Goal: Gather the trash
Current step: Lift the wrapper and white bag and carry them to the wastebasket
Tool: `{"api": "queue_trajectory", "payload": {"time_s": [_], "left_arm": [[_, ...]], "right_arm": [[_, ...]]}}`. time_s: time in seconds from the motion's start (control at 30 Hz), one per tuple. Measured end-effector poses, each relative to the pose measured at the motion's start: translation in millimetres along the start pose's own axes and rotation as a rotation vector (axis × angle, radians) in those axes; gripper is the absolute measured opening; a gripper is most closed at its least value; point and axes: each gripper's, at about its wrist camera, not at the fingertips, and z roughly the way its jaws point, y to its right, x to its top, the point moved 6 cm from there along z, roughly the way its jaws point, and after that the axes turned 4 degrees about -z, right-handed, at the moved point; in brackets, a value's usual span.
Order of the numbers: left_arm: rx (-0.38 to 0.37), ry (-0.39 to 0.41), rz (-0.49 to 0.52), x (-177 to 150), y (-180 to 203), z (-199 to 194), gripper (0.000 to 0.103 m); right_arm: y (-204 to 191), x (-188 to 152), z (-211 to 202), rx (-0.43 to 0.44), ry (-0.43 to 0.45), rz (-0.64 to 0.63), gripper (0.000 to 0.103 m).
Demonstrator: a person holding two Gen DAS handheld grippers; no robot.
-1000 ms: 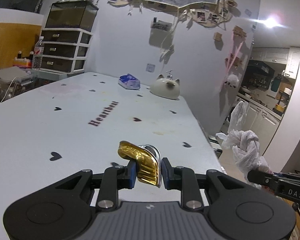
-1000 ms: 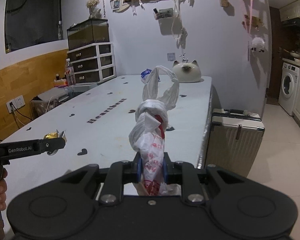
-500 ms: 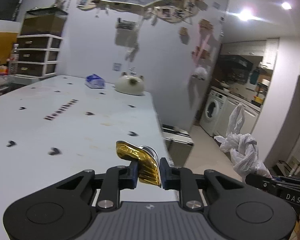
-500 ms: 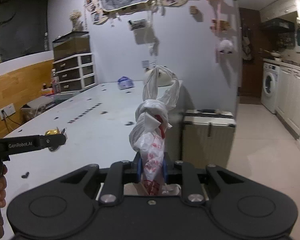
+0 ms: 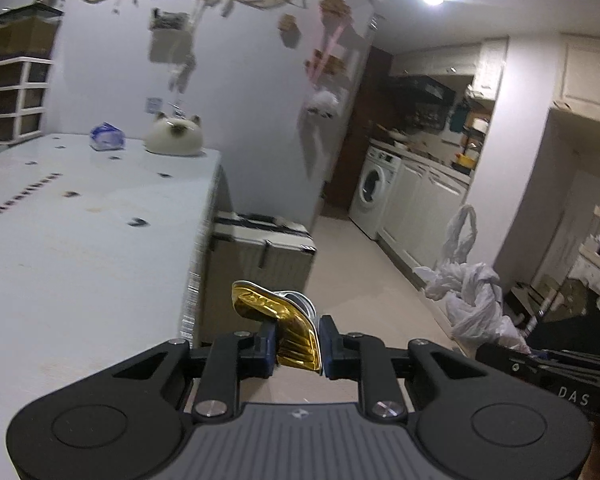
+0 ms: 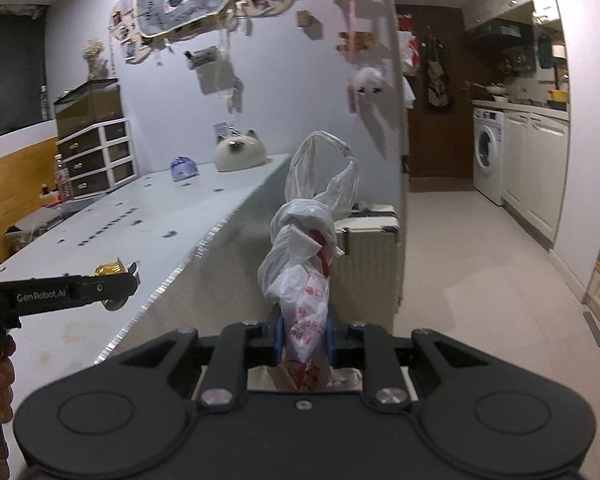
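While the left gripper, marked "GenRobot.AI", clamped a crumpled gold wrapper beside the table, the right gripper, marked "DAS", pinched a knotted, red-printed plastic bag.

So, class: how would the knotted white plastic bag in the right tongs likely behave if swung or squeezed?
The plastic bag looks floppy: thin, crumpled film, with loose handle loops above the knot. Probably light, since the right tongs hold it upright by a narrow pinch. It would likely crush rather than resist.
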Motion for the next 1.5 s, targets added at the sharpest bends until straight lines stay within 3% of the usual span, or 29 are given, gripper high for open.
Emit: {"api": "queue_trajectory", "payload": {"time_s": [0.43,0.63,1.1,1.5], "left_arm": [[-0.059,-0.167,0.053,-61.3,75.7,85.5,0.023],[-0.058,-0.256,0.036,-98.2,82.4,134.0,0.023],[0.041,-0.495,-0.132,-211.4,-1.0,267.3,0.023],[0.037,-0.590,-0.196,-263.4,-49.0,349.2,0.023]], "right_arm": [[93.2,-60.0,17.4,-0.065,-0.099,0.109,0.020],[124.7,-102.0,42.2,-0.078,-0.178,0.160,0.020],[151.1,-226.4,158.7,-0.024,-0.459,0.329,0.021],[138.4,-265.4,273.7,-0.017,-0.561,0.287,0.022]]}}
